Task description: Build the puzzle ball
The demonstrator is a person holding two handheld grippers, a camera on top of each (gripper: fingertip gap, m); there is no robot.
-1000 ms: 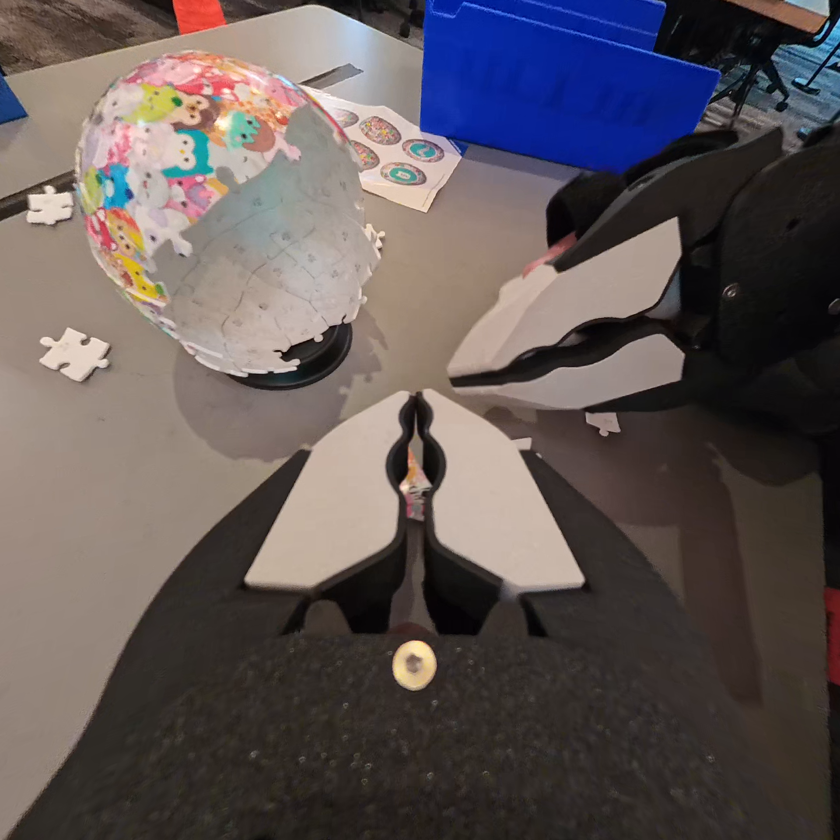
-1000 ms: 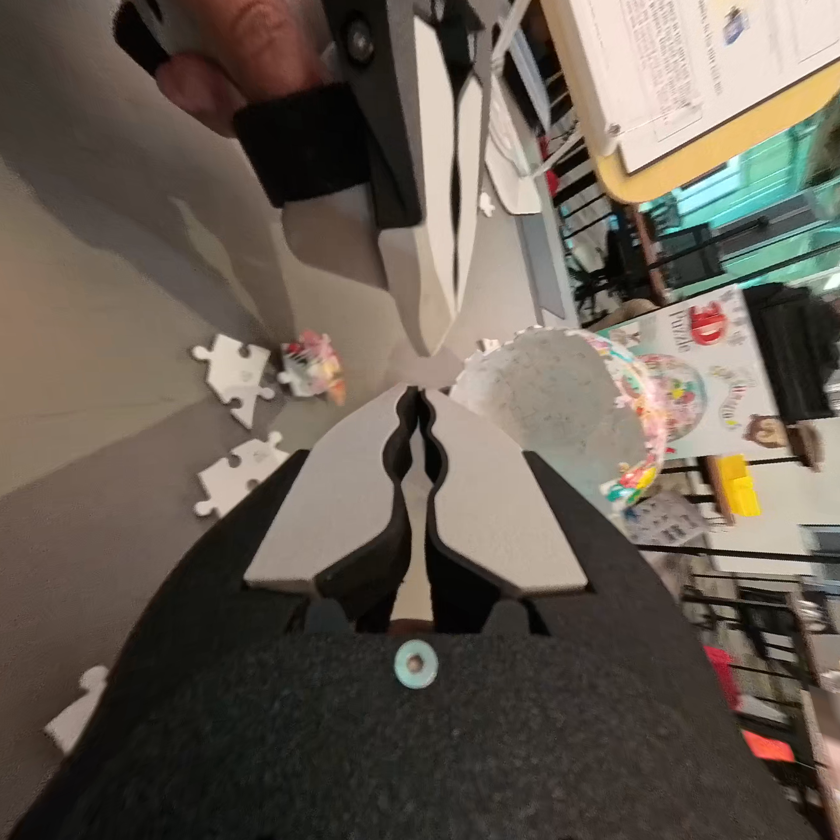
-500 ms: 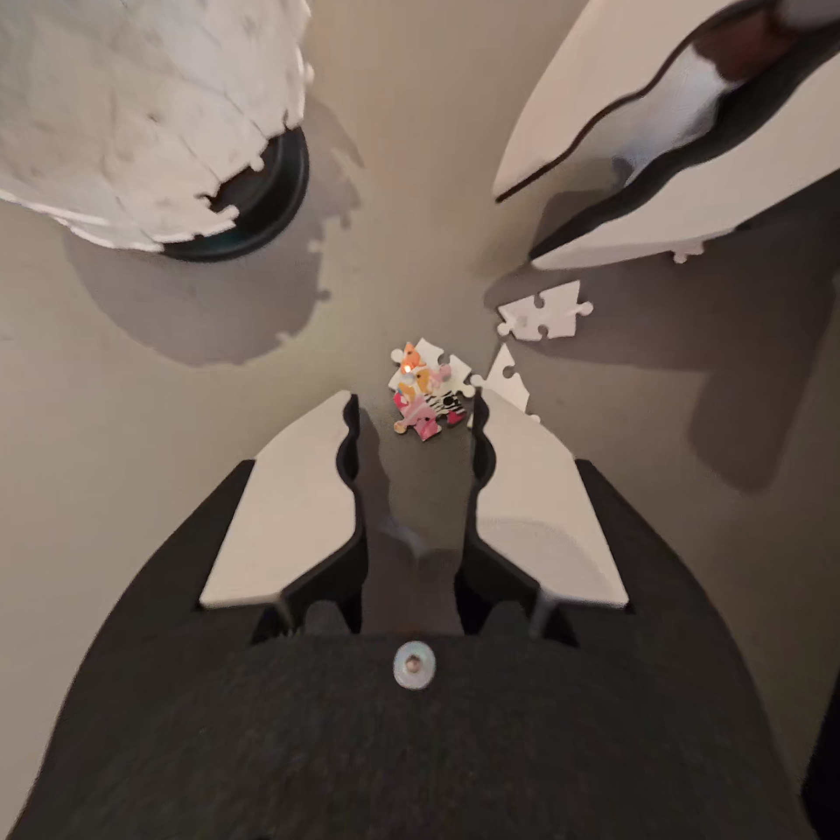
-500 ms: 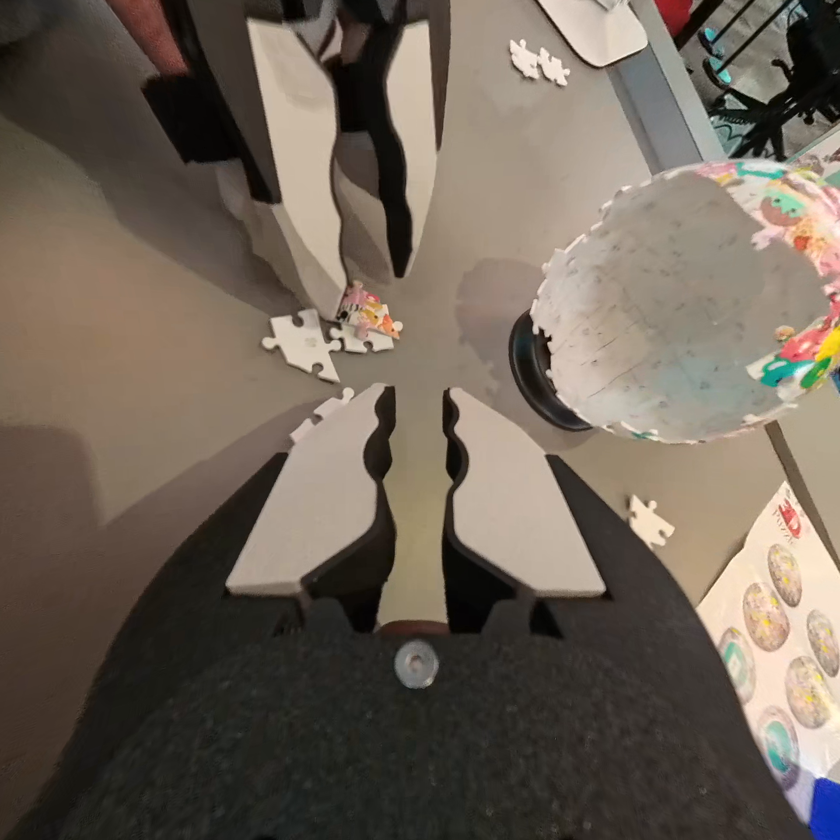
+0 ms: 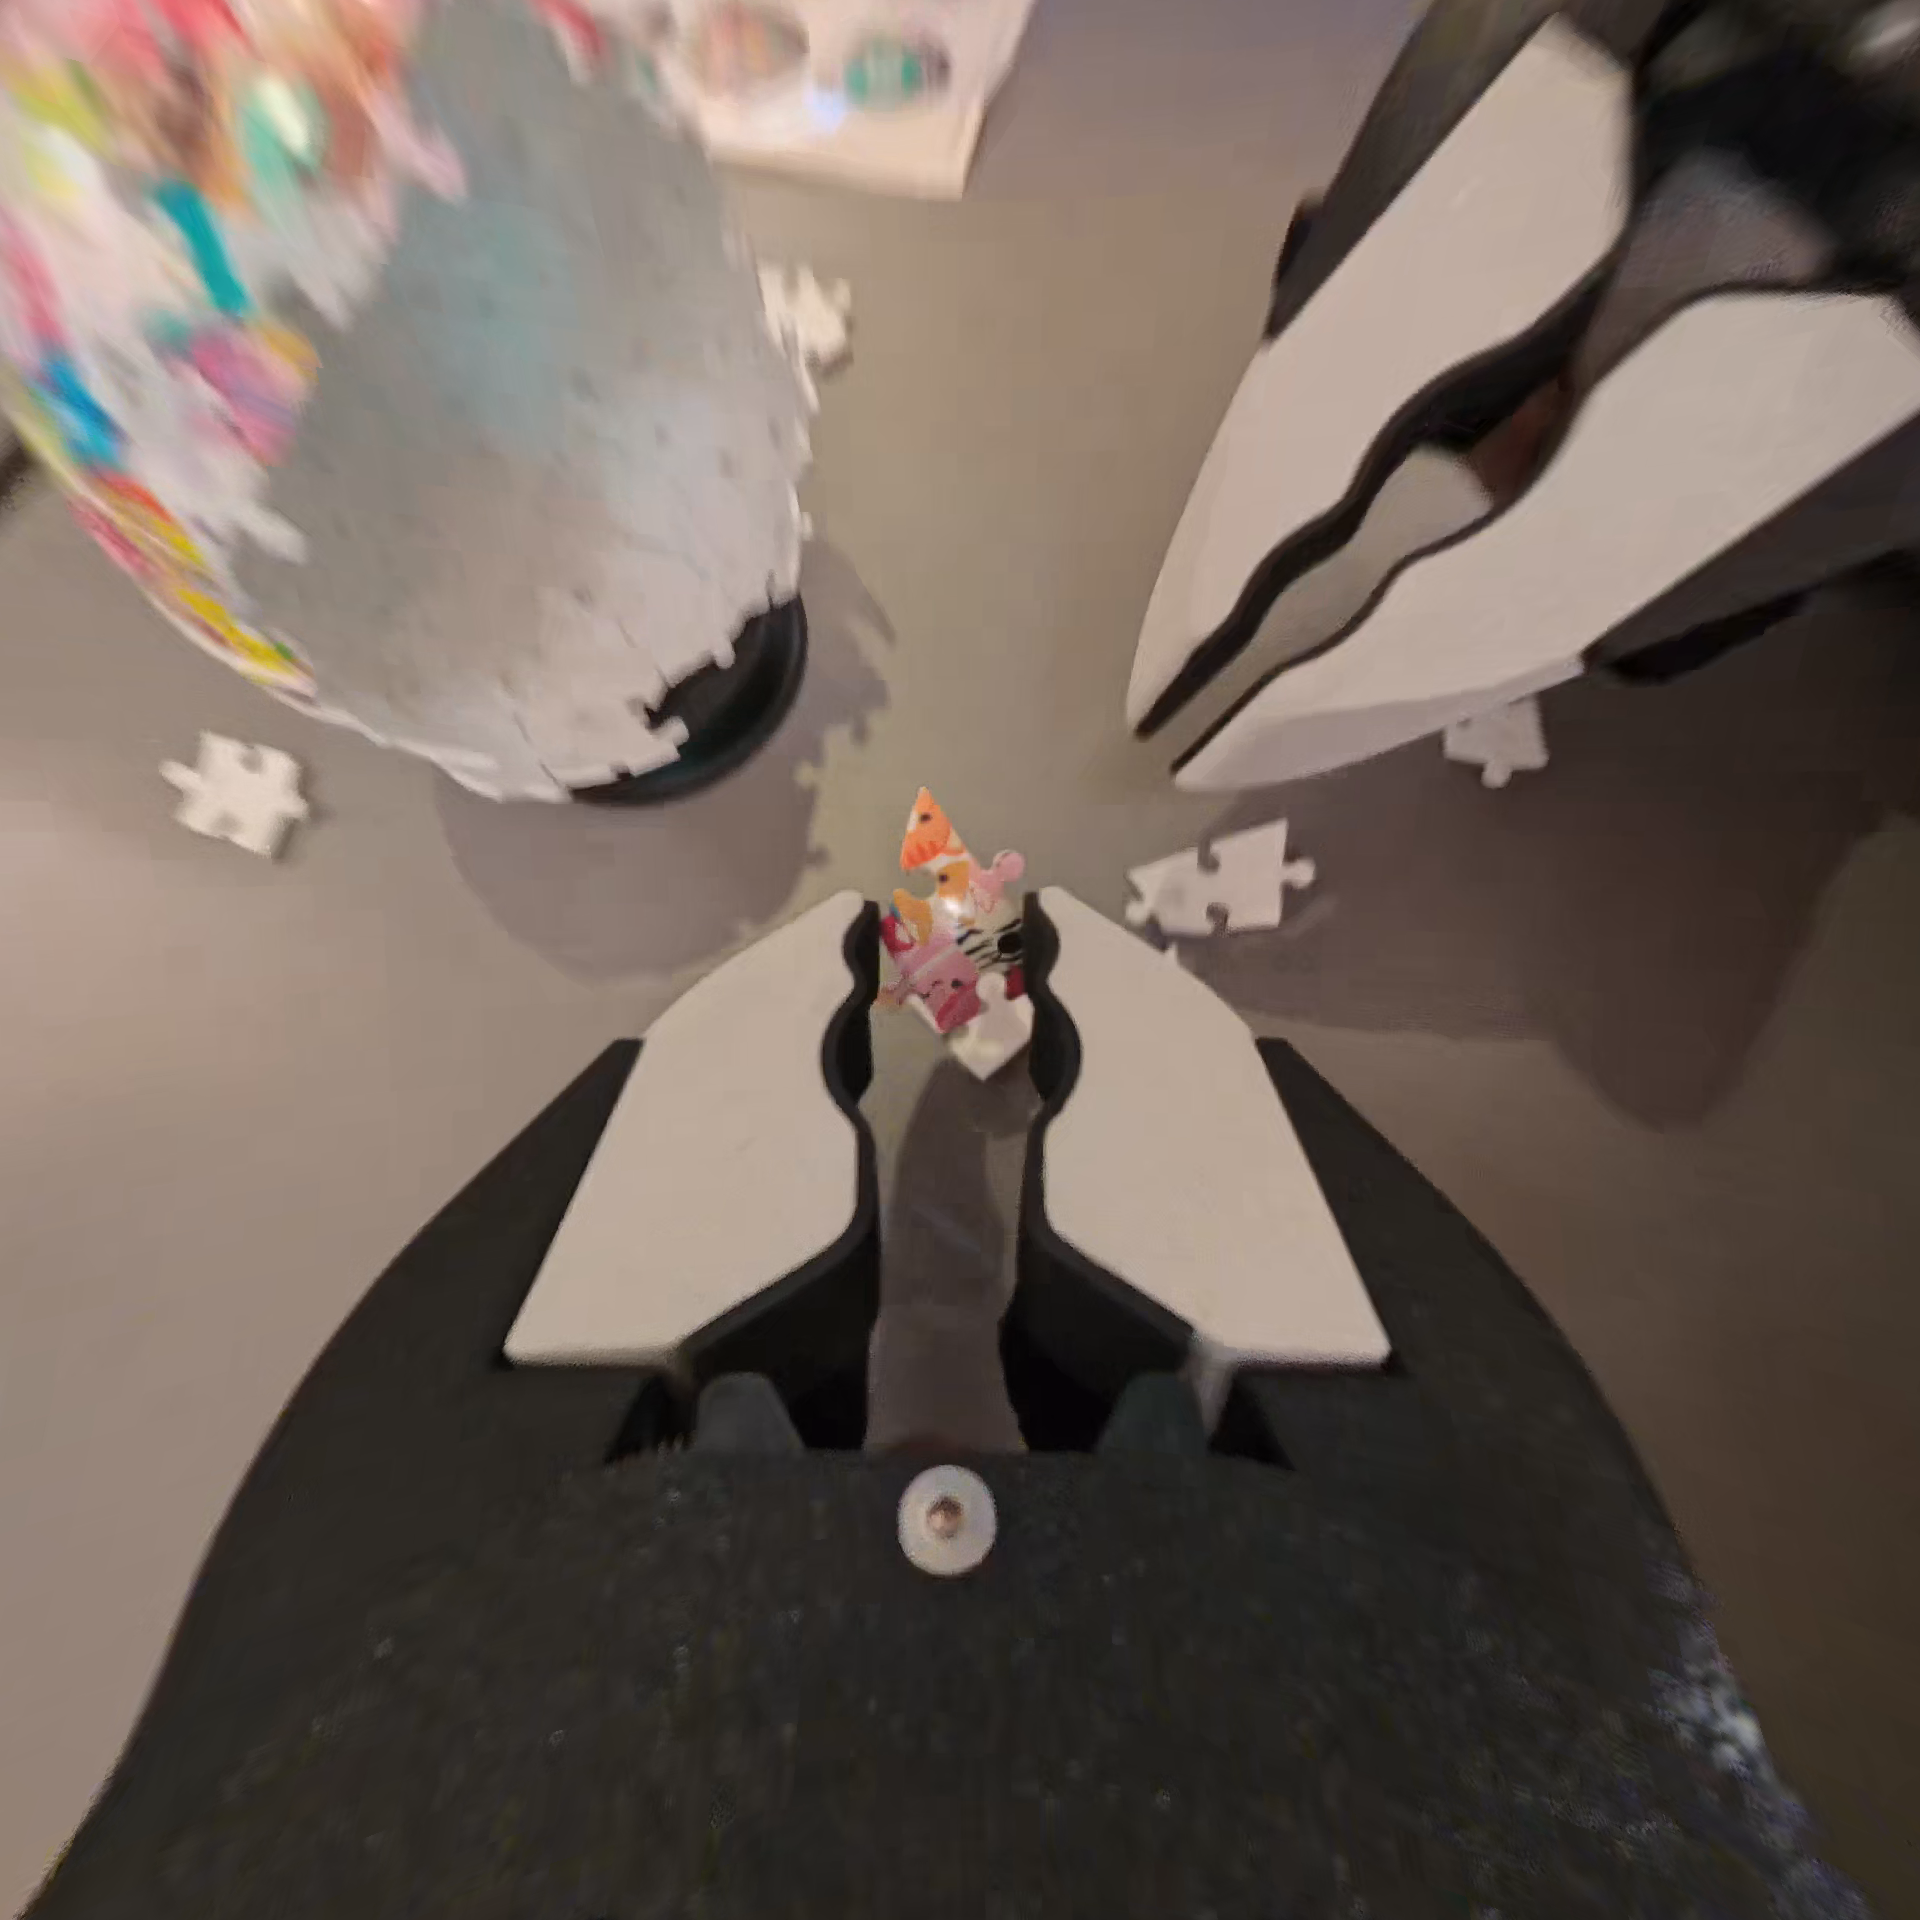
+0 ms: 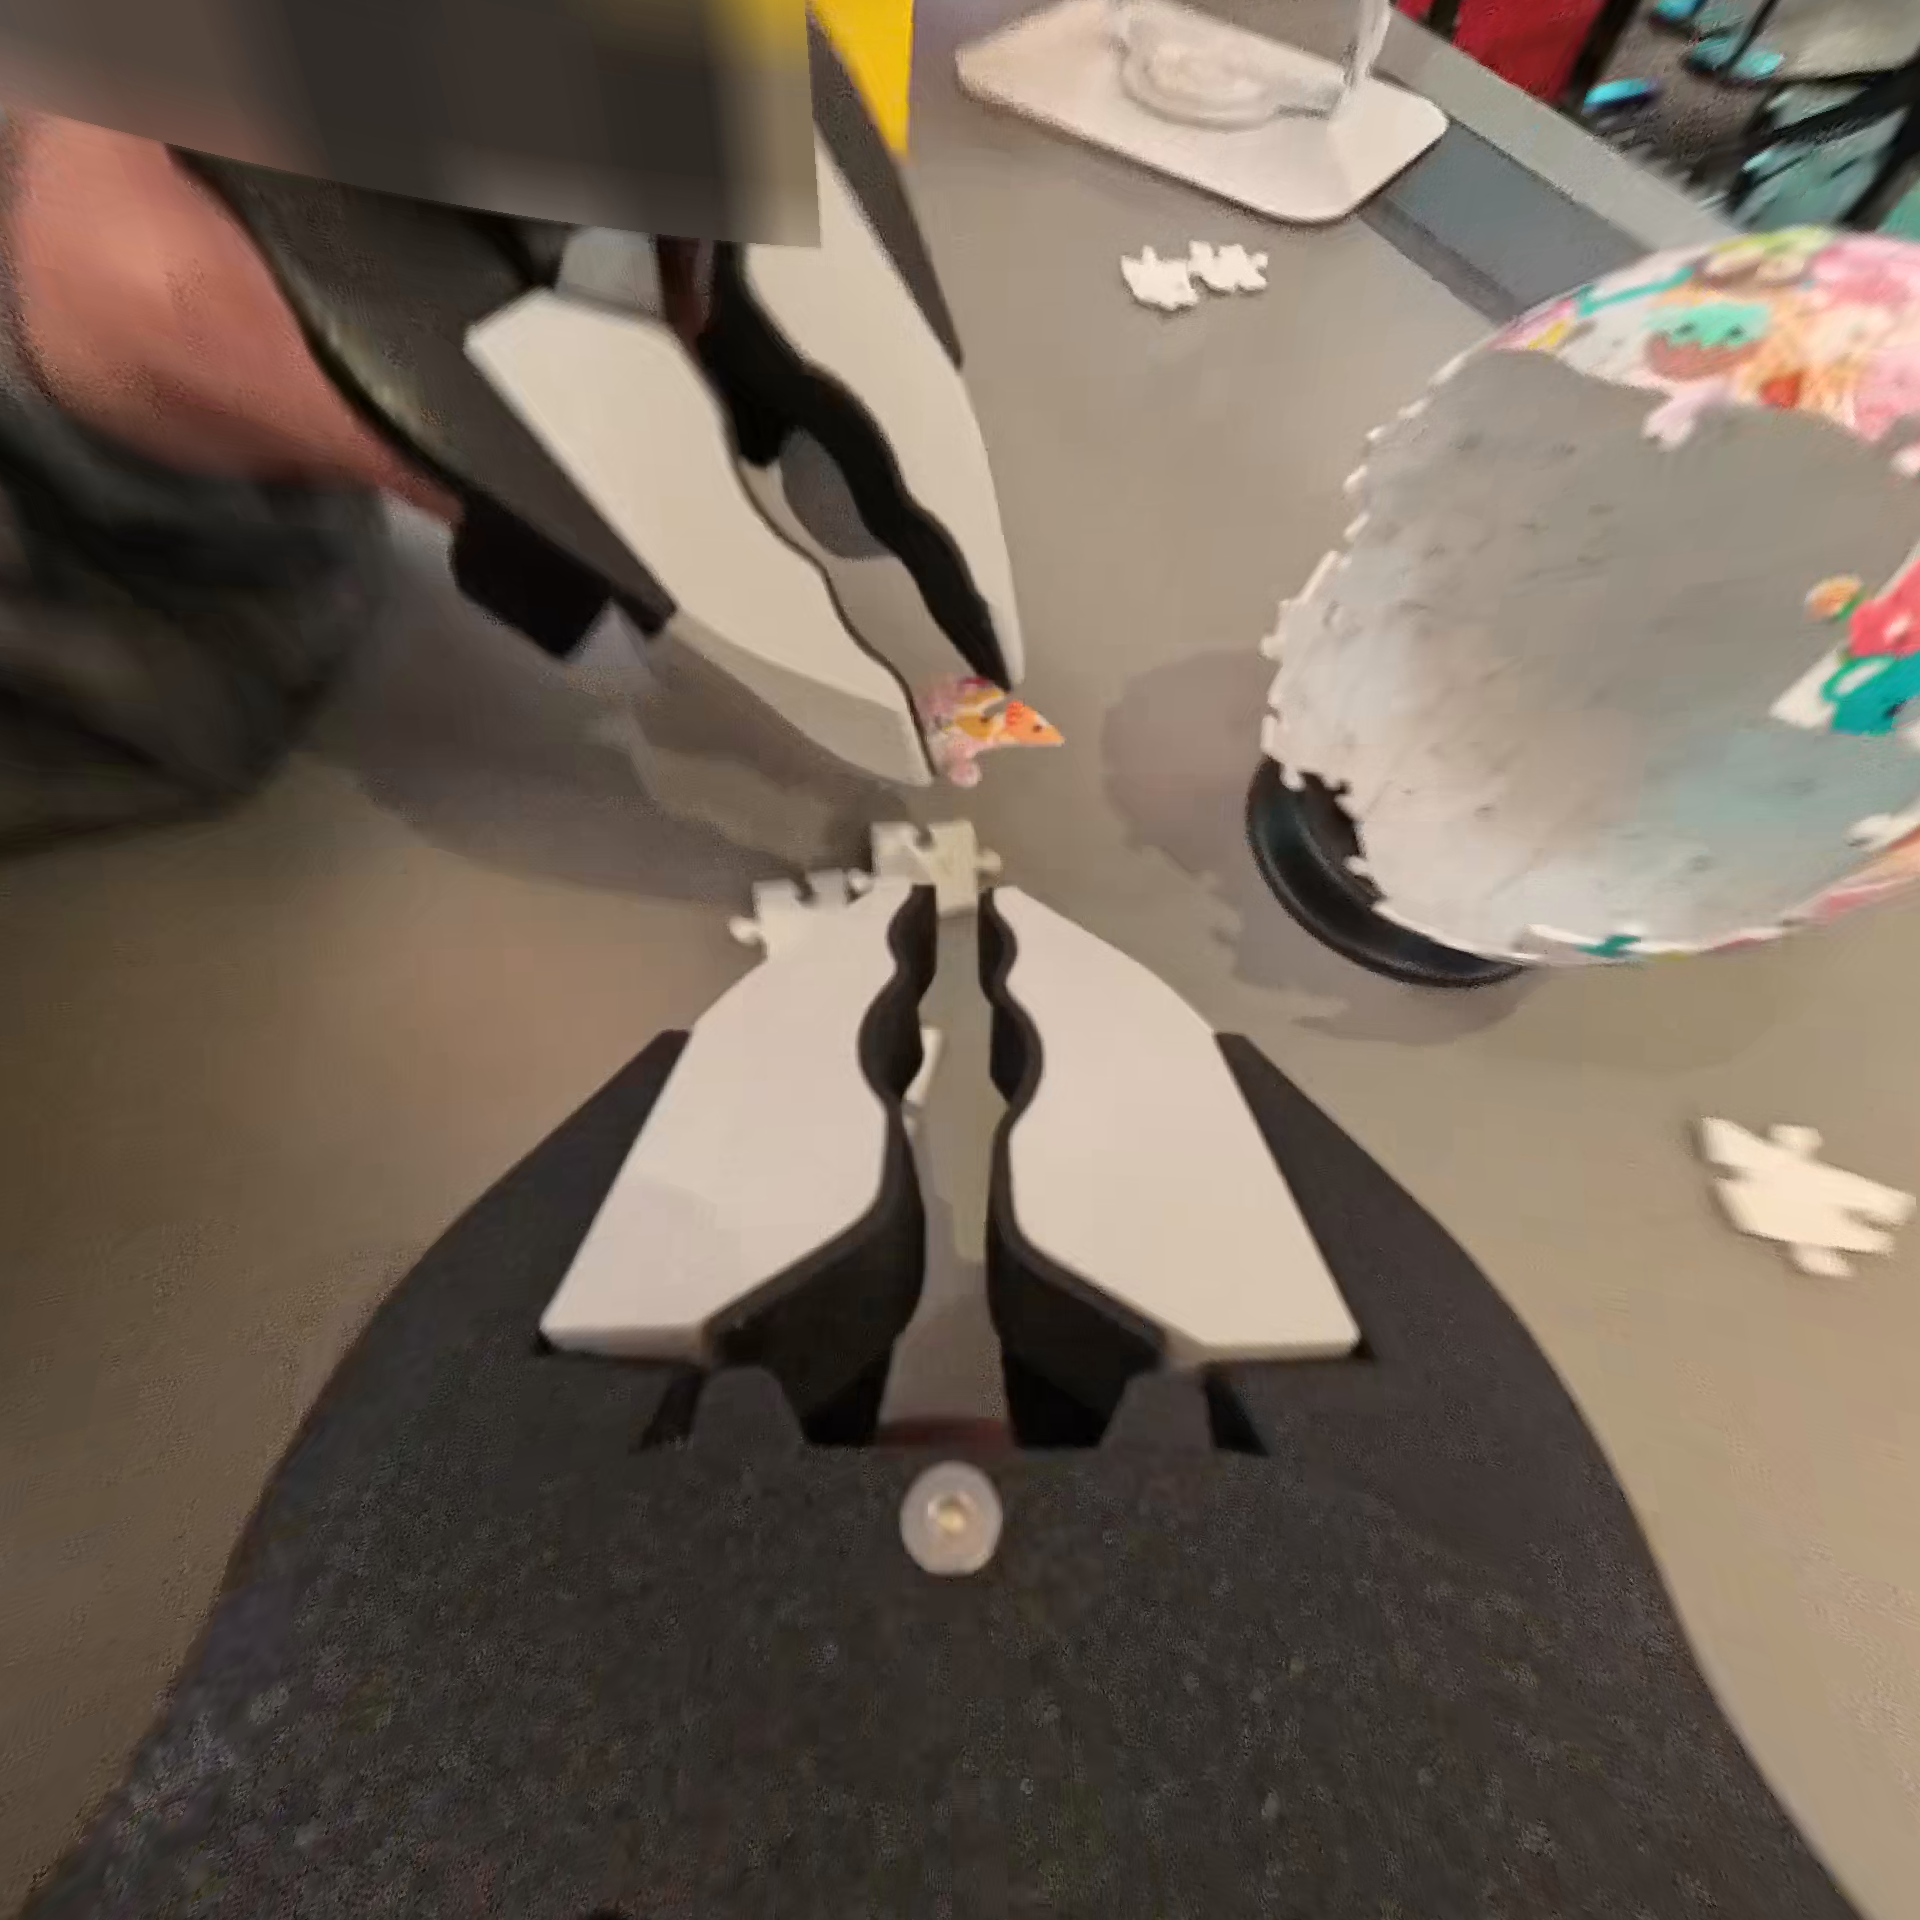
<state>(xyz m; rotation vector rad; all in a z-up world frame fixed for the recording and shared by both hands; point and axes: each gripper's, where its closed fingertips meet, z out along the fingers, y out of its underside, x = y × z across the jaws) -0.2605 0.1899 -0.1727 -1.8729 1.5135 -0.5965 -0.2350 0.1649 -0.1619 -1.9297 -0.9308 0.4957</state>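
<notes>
The puzzle ball (image 5: 499, 468) is part built, with a colourful outside and a white inside, and sits tilted on a black ring stand (image 5: 748, 675); it also shows in the right wrist view (image 6: 1558, 675). My left gripper (image 5: 951, 914) is shut on a colourful puzzle piece (image 5: 940, 935), which pokes out past its tips just above the grey table. The right wrist view shows that gripper (image 6: 966, 722) and the piece (image 6: 992, 722). My right gripper (image 6: 958, 904) is empty, its jaws a narrow gap apart, over white pieces (image 6: 930, 857). It shows at the upper right of the left wrist view (image 5: 1158, 743).
Loose white pieces lie on the table (image 5: 239, 795) (image 5: 1221, 888) (image 6: 1803, 1195) (image 6: 1195, 275). A printed sheet (image 5: 831, 83) lies behind the ball. A white mat (image 6: 1205, 104) with a clear item is at the far edge. A person's hand (image 6: 156, 343) holds the left gripper. Across from one pair of fingers to the other is roughly 4 cm.
The left gripper let the colourful piece down onto the table, opened, then closed on it again. The right gripper opened, swung round and has narrowed again near the white pieces.
</notes>
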